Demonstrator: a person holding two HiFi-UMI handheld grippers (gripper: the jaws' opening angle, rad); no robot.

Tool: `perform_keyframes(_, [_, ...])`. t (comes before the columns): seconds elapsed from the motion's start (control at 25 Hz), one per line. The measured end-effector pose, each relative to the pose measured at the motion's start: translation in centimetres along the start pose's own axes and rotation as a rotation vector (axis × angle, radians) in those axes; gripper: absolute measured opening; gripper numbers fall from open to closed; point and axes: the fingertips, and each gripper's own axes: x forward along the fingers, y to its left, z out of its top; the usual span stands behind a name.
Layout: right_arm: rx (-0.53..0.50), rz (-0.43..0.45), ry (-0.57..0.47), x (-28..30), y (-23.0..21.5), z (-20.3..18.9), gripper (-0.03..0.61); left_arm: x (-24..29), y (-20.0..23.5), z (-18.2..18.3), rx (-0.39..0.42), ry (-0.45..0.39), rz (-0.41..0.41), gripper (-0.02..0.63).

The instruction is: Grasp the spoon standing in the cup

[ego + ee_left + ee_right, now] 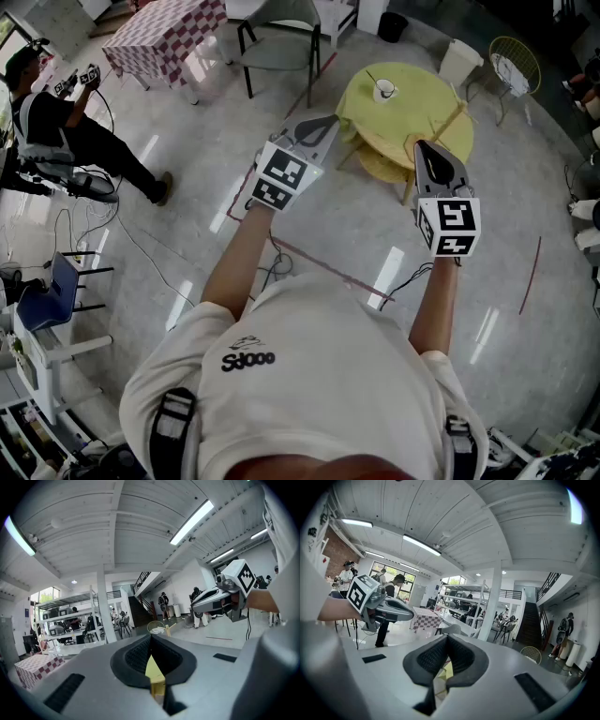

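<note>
Closest to the camera, the person's white shirt point(309, 375) fills the bottom of the head view, with both bare forearms reaching forward. The left gripper point(326, 121) is held up over the grey floor point(187, 281). In its own view the two dark pads are pressed together at the tip with nothing clamped between them, and only a sliver of yellow shows through the gap lower down. The right gripper point(422, 147) is level with it and well apart to the side. Its jaws are likewise closed on themselves and empty. Each gripper shows in the other's view, off to the side.

Just past the two tips stands a round yellow table point(427, 103). The left gripper's tip reaches its near-left edge and the right gripper's tip overlaps its near edge. On the far-left part of the tabletop sits a white cup point(385, 92), and the spoon point(374, 79) stands in it, its handle leaning up and to the left. The cup lies ahead of both grippers, between their lines and nearer the left one. Neither gripper touches it.

Farther off are a grey chair point(277, 47), a wire chair point(514, 58) and a checkered table point(164, 33). At far left another person point(66, 127) holds grippers.
</note>
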Motion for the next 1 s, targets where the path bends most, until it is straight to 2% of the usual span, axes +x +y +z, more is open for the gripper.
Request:
perform_keyframes(0.2, [0.009, 0.004, -0.007, 0.2, -0.4, 0.1, 0.021, 0.4, -0.2, -0.1, -0.01, 0.006, 0.004, 0.028])
perform_keyframes(0.44, [0.114, 0.027, -0.05, -0.7, -2.2, -0.1, 0.023, 1.3, -1.2, 0.4, -0.013, 0.008, 0.016, 0.028])
perform_keyframes(0.68, [0.133, 0.051, -0.044, -1.2, -4.8, -1.8, 0.023, 3.0, -2.6, 0.8, -0.008, 0.026, 0.057, 0.028])
perform_keyframes(0.92, [0.078, 0.119, -0.022, -1.7, -6.2, -3.4, 0.023, 4.6, -4.5, 0.6, -0.01, 0.059, 0.084, 0.028])
perform_keyframes(1.0, [0.091, 0.131, -0.034, -1.5, -6.5, -3.6, 0.021, 5.1, -4.7, 0.5, -0.003, 0.072, 0.088, 0.028])
